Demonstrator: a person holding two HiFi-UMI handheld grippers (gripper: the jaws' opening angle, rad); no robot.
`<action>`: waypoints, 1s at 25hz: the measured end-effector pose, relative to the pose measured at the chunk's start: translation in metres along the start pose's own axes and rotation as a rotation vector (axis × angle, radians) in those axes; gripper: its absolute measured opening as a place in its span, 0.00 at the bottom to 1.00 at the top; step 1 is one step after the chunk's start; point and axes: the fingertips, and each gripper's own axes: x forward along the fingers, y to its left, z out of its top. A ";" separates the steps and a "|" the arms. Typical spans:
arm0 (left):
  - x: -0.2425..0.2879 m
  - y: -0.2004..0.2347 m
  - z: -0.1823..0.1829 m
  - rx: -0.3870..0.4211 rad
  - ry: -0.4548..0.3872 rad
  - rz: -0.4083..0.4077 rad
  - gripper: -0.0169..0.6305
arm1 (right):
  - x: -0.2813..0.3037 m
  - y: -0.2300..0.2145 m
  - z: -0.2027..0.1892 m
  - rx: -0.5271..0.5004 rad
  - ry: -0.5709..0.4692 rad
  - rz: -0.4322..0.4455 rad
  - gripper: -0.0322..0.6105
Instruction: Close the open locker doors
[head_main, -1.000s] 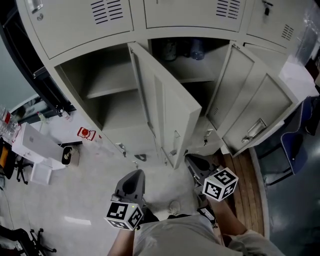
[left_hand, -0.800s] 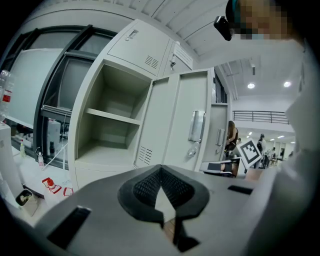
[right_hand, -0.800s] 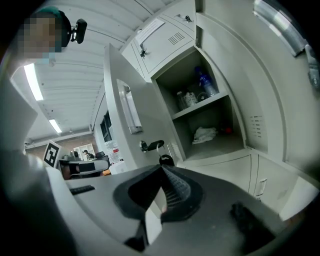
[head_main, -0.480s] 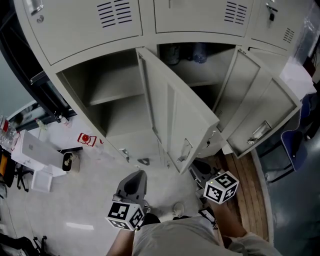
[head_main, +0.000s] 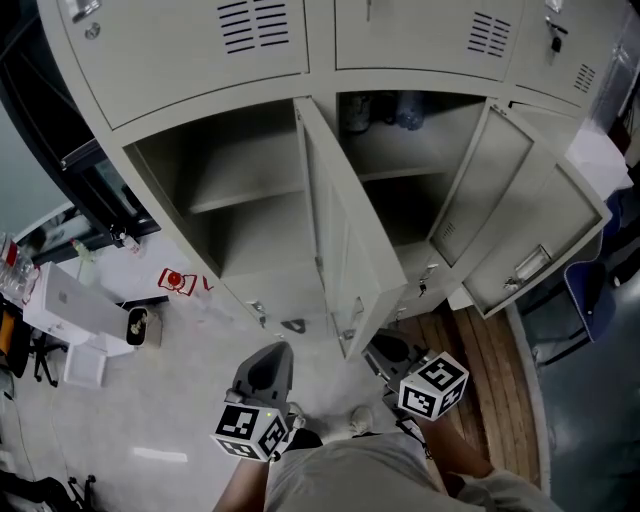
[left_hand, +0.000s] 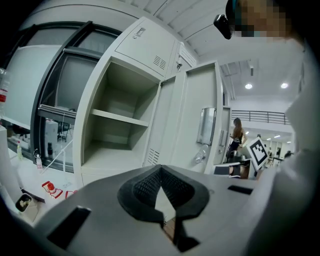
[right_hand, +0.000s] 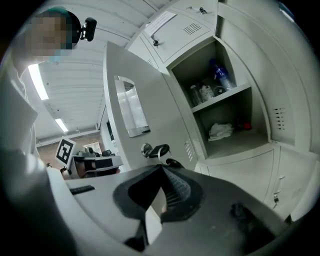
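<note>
Grey locker doors (head_main: 345, 240) stood open just ahead of left gripper (head_main: 270, 358) and right gripper (head_main: 384, 350), each with jaws together, empty; right gripper view alone showed white cloth (right_hand: 221, 131) below shelved bottles (right_hand: 216, 75)

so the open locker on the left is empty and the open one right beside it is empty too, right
Not quite. The left locker is empty, but the one beside it is not: the right gripper view shows bottles on its upper shelf and a white cloth lying below.
</note>
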 end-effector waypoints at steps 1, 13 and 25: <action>-0.001 0.003 0.001 -0.001 -0.001 0.000 0.05 | 0.004 0.004 -0.001 -0.002 0.003 0.008 0.09; -0.015 0.047 0.008 -0.003 -0.004 -0.008 0.05 | 0.051 0.049 -0.007 -0.005 0.018 0.052 0.09; -0.027 0.099 0.016 0.009 0.000 -0.031 0.05 | 0.099 0.080 -0.009 -0.005 0.010 0.048 0.09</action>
